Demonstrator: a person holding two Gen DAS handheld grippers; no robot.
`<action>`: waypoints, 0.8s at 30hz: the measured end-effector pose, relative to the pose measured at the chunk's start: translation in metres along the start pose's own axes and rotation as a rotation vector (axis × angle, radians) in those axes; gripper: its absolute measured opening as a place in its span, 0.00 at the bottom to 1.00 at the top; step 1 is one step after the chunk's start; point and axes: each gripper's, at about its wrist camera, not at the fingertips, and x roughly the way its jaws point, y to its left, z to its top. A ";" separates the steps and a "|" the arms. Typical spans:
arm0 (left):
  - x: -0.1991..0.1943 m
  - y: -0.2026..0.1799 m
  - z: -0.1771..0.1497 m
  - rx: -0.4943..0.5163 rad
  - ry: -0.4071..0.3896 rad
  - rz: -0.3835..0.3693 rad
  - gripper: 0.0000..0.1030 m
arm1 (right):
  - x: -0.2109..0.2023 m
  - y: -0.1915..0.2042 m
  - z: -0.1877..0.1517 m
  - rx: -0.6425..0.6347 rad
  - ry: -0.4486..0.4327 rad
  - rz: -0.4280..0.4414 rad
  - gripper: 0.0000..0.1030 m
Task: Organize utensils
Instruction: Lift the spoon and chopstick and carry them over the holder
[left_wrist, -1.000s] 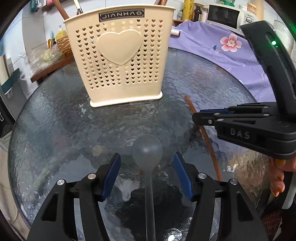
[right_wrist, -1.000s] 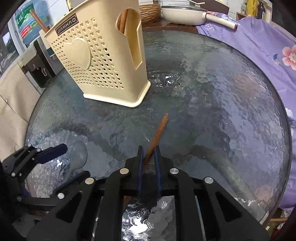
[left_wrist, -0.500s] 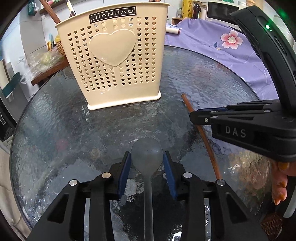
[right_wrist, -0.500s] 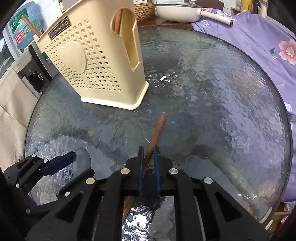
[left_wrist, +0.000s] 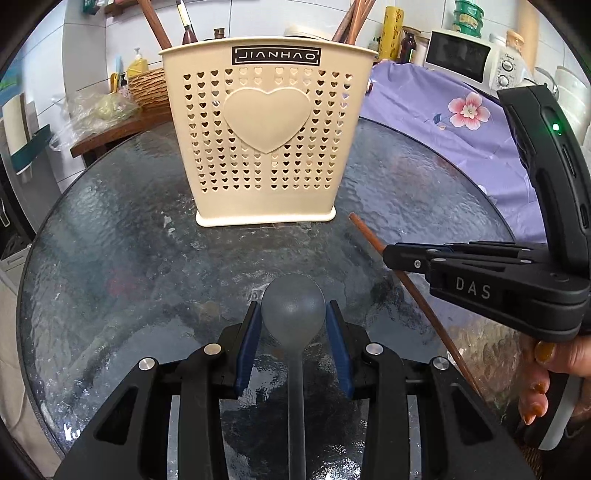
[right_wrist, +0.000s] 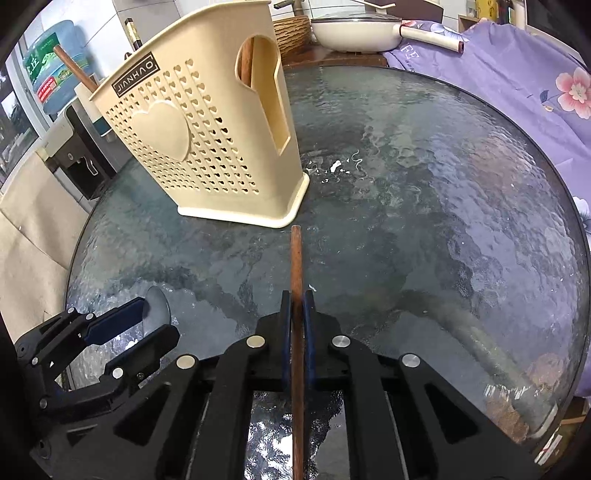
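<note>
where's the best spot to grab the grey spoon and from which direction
Grip the grey spoon across its bowl or just behind, on the neck, coming along the handle from the handle end with one pad on each side. The bowl points toward the cream holder. The left gripper is lined up this way, its blue pads flanking the bowl, so closing looks sound.

Both cameras are sitting low over the glass table (left_wrist: 110, 258), each looking forward along its own 2 fingers. The left view is facing the utensil holder (left_wrist: 266, 140) head-on from nearby; the right view is seeing it (right_wrist: 207, 147) obliquely. Each is catching the other gripper: right gripper (left_wrist: 391, 254), left gripper (right_wrist: 147, 321).
</note>
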 end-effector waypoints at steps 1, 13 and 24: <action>-0.001 0.001 0.000 -0.003 -0.003 -0.001 0.34 | -0.001 -0.001 0.000 0.000 -0.002 0.000 0.07; -0.034 0.012 0.009 -0.041 -0.089 -0.033 0.34 | -0.052 -0.006 0.000 0.037 -0.168 0.154 0.07; -0.078 0.004 0.024 -0.026 -0.211 -0.051 0.34 | -0.122 0.012 -0.002 -0.033 -0.350 0.224 0.07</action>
